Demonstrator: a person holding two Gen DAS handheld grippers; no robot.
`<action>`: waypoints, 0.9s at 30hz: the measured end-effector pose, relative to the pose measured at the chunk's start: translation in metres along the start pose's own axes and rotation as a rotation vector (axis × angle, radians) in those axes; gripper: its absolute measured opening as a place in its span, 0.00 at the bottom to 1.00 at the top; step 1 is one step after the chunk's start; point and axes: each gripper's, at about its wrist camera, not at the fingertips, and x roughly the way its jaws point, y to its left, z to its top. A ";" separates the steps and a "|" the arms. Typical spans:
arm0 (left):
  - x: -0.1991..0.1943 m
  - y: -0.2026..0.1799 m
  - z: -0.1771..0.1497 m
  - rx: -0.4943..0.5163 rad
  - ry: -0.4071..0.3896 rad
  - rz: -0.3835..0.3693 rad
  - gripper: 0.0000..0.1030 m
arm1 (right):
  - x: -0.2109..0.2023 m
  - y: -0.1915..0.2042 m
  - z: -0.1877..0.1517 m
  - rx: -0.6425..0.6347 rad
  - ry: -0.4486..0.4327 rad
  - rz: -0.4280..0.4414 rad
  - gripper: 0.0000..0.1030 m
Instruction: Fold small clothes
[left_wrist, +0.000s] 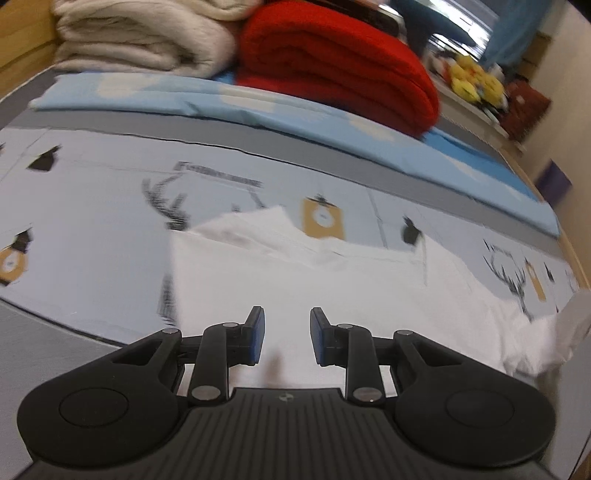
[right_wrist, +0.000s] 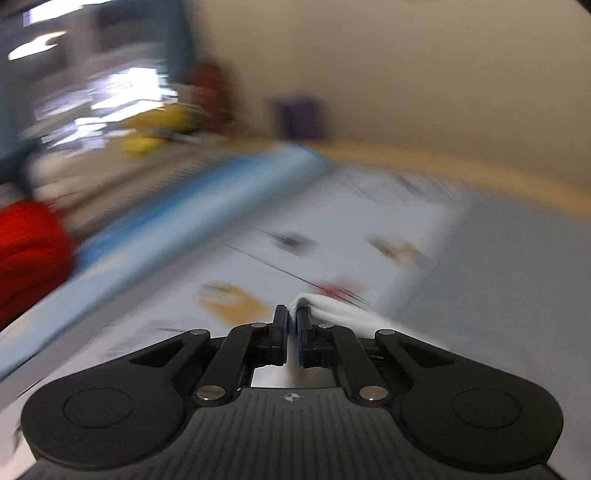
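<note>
Two tongs work a white garment (left_wrist: 332, 295) lying on the bed (left_wrist: 92, 221). The left tongs (left_wrist: 287, 334) hang parted and empty just above it. The right tongs (right_wrist: 291, 325) are clamped on a bunched edge. A hard tug could drag the whole piece askew. Its long axis seems to run from 9 to 3 o'clock. A red blanket (left_wrist: 340, 62) sits at 12.

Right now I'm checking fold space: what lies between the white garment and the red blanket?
In the left wrist view, patterned bedsheet and a light blue folded cover separate white garment from red blanket.
</note>
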 end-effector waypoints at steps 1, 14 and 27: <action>-0.003 0.008 0.003 -0.023 -0.006 0.005 0.28 | -0.017 0.032 -0.001 -0.045 -0.011 0.087 0.04; -0.012 0.054 0.017 -0.169 0.008 -0.022 0.26 | -0.113 0.240 -0.148 -0.234 0.578 0.742 0.14; 0.050 0.069 0.006 -0.312 0.116 -0.001 0.26 | -0.023 0.177 -0.142 0.051 0.669 0.449 0.21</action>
